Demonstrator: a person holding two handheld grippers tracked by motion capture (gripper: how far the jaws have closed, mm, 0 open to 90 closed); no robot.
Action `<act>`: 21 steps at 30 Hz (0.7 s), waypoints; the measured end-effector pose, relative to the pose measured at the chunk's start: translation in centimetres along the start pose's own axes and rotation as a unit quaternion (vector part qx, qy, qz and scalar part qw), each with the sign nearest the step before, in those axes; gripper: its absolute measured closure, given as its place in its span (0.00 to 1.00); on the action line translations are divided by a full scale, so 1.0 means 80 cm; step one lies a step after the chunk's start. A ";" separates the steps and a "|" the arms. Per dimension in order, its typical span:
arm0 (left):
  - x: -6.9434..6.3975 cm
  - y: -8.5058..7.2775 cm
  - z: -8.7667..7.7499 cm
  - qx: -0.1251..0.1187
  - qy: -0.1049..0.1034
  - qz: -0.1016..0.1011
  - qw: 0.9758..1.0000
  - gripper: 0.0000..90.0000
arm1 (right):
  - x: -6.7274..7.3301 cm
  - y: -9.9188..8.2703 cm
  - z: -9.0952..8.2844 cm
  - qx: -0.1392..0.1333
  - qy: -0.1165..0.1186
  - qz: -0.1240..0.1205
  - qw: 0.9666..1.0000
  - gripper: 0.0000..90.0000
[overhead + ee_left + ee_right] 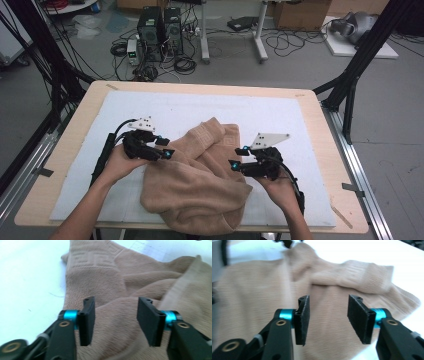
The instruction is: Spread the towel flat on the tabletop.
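Tan terry cloth, a crumpled towel (200, 185), lies nearest the person, heaped at the near edge of the surface (65, 165) between the two grippers, one fold with a woven key pattern reaching away from them. The left gripper (165, 152), held in the left hand (117, 165), points in at the towel's left side; in the left gripper view its fingers (87, 320) stand well apart over the cloth (115, 315) with nothing pinched between them. The right gripper (235, 164), held in the right hand (280, 187), points in from the towel's right side; in the right gripper view its fingers (359, 317) also stand apart, the cloth (327, 320) lying beyond and under them, not gripped.

Under the towel and out past both pairs of fingers spreads a white padded sheet (175, 107), covering most of the pale wooden surface and leaving a bare wood margin around it. Black frame struts (360, 60) rise beside the surface on the side of the right fingers, and more dark struts and cables stand on the side of the left fingers.

Beyond the far edge is a grey floor (300, 70). Two black computer towers (160, 32) sit there amid tangled cables, beside the white legs of a stand (257, 35), with cardboard boxes (300, 12) farther back.
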State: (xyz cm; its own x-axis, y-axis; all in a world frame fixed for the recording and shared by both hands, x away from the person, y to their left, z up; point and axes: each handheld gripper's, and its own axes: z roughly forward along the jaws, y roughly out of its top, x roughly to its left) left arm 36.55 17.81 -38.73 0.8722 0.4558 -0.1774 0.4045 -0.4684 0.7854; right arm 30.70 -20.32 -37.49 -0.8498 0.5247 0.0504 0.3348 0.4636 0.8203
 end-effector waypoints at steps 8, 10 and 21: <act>0.020 -0.013 0.032 0.053 -0.013 -0.016 0.998 0.51 | -0.039 -0.019 0.062 0.069 -0.023 0.008 0.997 0.57; 0.020 -0.014 0.036 0.062 -0.015 -0.007 0.998 0.58 | -0.045 -0.023 0.070 0.080 -0.026 0.012 0.996 0.58; 0.014 -0.016 0.044 0.085 0.001 0.012 0.996 0.89 | -0.053 -0.033 0.087 0.108 -0.040 0.019 0.993 0.76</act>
State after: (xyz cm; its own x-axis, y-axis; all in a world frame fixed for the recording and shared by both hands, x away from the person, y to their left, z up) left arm 37.96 16.26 -42.03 0.8820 0.4438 -0.1583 0.4241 -0.6012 0.6772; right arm 36.22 -18.79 -43.83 -0.8032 0.5952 0.0269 0.4526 0.5802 0.6772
